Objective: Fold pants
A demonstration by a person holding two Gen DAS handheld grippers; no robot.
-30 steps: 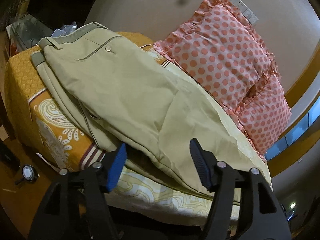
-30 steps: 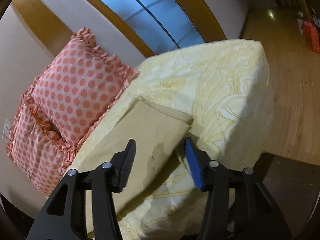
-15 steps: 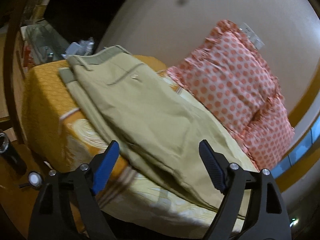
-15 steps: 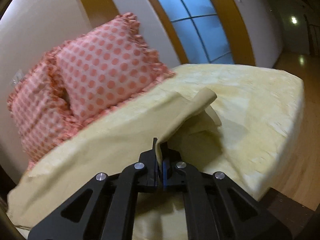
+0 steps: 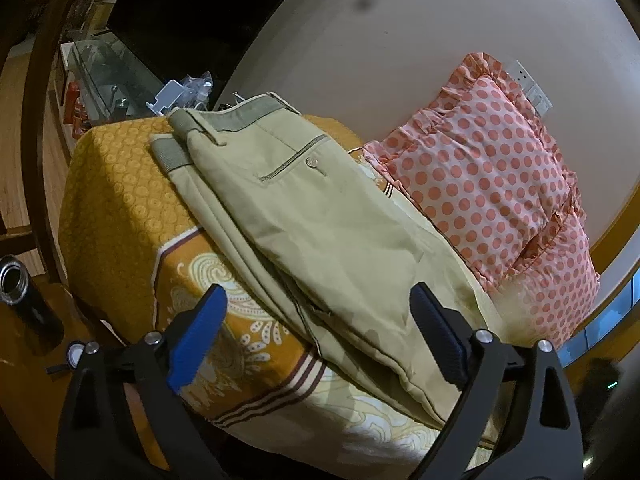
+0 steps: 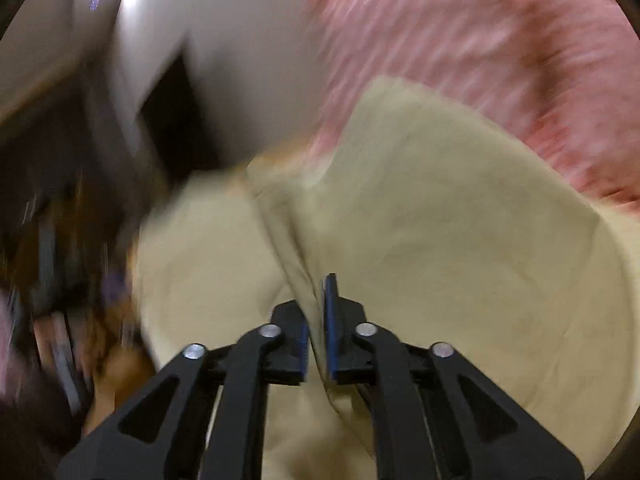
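Note:
Khaki pants lie folded lengthwise on the bed, waistband at the far left and back pocket up. My left gripper is open and empty, held just above the near edge of the pants at thigh level. In the blurred right wrist view, my right gripper is shut on a fold of the pants' leg fabric and holds it lifted. The leg ends are out of the left wrist view.
The bed has an orange and yellow patterned sheet. Pink polka-dot pillows lean on the wall behind the pants. A dark bottle stands on the floor at left. A glass shelf with clutter is beyond the bed's far end.
My right gripper closed on the pants' leg end, lifted it and swung fast toward the waist. My left gripper drew back a little and opened wider.

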